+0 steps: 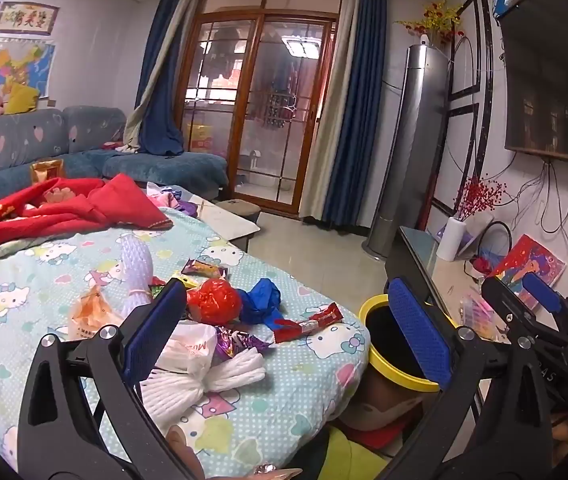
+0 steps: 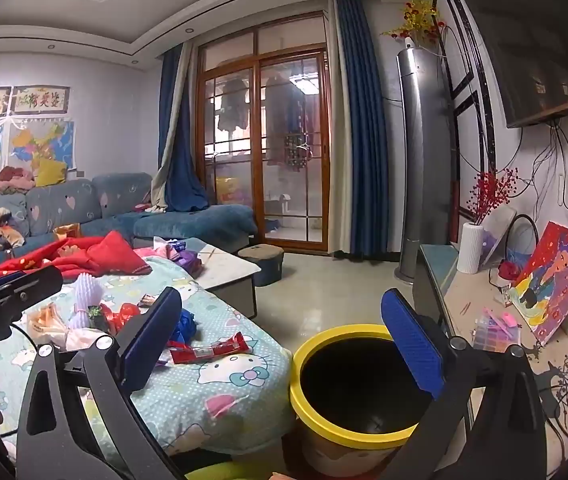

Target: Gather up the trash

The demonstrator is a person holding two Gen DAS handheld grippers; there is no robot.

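The left gripper (image 1: 288,320) has its blue-padded fingers (image 1: 420,332) spread wide apart, gripping nothing; the right gripper (image 2: 284,344) likewise stands wide apart and empty above the yellow-rimmed bin (image 2: 324,432). Beside the bin, left of it, lies the cartoon-cat quilt (image 1: 304,384) carrying the trash: nearest, white foam netting (image 1: 204,380), then a red wrapper (image 1: 308,322) closest to the bin, and further off a blue bag (image 1: 262,298) and a red bag (image 1: 214,300)
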